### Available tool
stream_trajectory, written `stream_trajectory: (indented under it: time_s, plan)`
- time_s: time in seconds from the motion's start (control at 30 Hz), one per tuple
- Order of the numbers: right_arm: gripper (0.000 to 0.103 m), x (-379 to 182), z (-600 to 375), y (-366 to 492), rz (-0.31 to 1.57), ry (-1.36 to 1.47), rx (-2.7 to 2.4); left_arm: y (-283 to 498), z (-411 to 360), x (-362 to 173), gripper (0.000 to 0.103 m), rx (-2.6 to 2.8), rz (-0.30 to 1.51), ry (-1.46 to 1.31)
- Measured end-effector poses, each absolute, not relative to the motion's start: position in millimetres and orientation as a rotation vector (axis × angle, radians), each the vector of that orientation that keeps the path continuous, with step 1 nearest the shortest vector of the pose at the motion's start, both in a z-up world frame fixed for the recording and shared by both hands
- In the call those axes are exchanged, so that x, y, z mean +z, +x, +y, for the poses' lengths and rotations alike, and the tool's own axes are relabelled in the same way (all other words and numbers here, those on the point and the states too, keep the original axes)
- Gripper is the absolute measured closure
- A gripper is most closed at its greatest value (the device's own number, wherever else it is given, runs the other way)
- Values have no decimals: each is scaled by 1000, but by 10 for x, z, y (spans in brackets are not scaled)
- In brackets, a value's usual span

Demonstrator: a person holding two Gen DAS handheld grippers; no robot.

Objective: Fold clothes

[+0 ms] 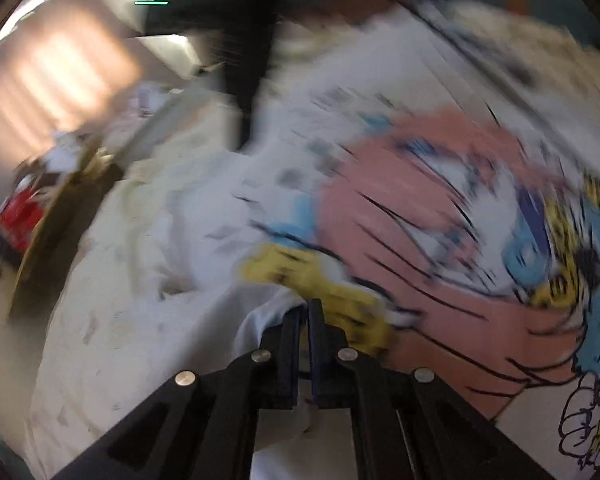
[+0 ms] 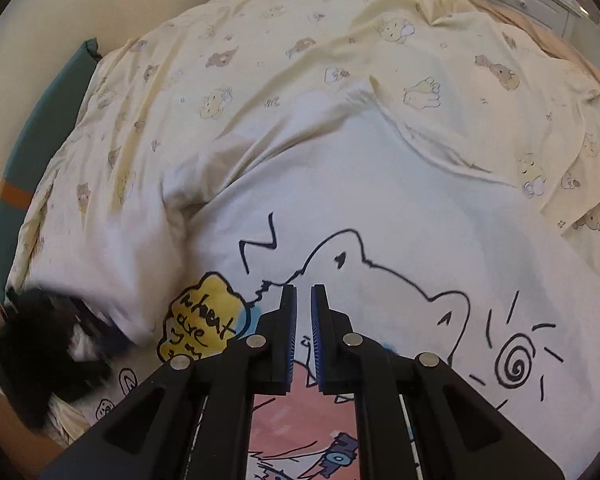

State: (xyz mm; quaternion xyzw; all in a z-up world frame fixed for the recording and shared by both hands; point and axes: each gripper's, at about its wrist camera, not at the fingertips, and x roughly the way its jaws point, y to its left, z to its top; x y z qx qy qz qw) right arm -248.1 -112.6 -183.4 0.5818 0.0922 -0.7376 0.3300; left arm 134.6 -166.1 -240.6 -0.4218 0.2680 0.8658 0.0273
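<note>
The left tongs (image 1: pixel 306 312) pinch a raised fold of the white printed shirt (image 1: pixel 380 208); this view is smeared with blur. The right tongs (image 2: pixel 304 294) hover just over the shirt (image 2: pixel 380 184) with a narrow gap, gripping nothing. The shirt lies spread on a bear-print quilt (image 2: pixel 260 60) on the bed, reaching away from the right tongs. Which end is its collar, I cannot tell.

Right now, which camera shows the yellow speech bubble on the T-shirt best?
The right wrist view: the yellow speech bubble is sharp there, with its handwriting plain. The left wrist view is motion-blurred, showing only a yellow smear beside the left gripper, whose jaws pinch the T-shirt.
</note>
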Motion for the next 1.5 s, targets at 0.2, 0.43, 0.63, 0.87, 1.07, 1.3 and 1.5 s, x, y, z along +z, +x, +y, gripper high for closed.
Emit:
stream_trajectory:
  time_s: [0.2,0.43,0.63,0.87,1.07,1.3,1.5]
  plan:
    - [93,-1705,-1405,-2142,380,1436,-1787,1719,-1652,-2169,48,2756,685,-1214]
    - [51,-1658,-2278,-1595,531,1227,-1544,2217,-1824,-2033,47,2841,461,-1323]
    - [44,-2030,-2906,-1264,742,1161,-1451,2508,-2030,-1978,47,2966,236,-1387]
    - [101,-2084,-2949,-1313,702,1158,-1547,2687,-2474,-1948,47,3112,-41,-1457]
    - [102,-1435,-1501,-1966,166,1237,-1845,2461,-2560,-1933,47,3131,-113,-1392]
    - [95,-2136,155,-2408,-260,1662,-2104,1731,-2219,-2002,47,2974,122,-1342]
    - [85,-2185,295,-2273,-69,1697,-2132,1239,-1767,-2169,47,2837,389,-1332]
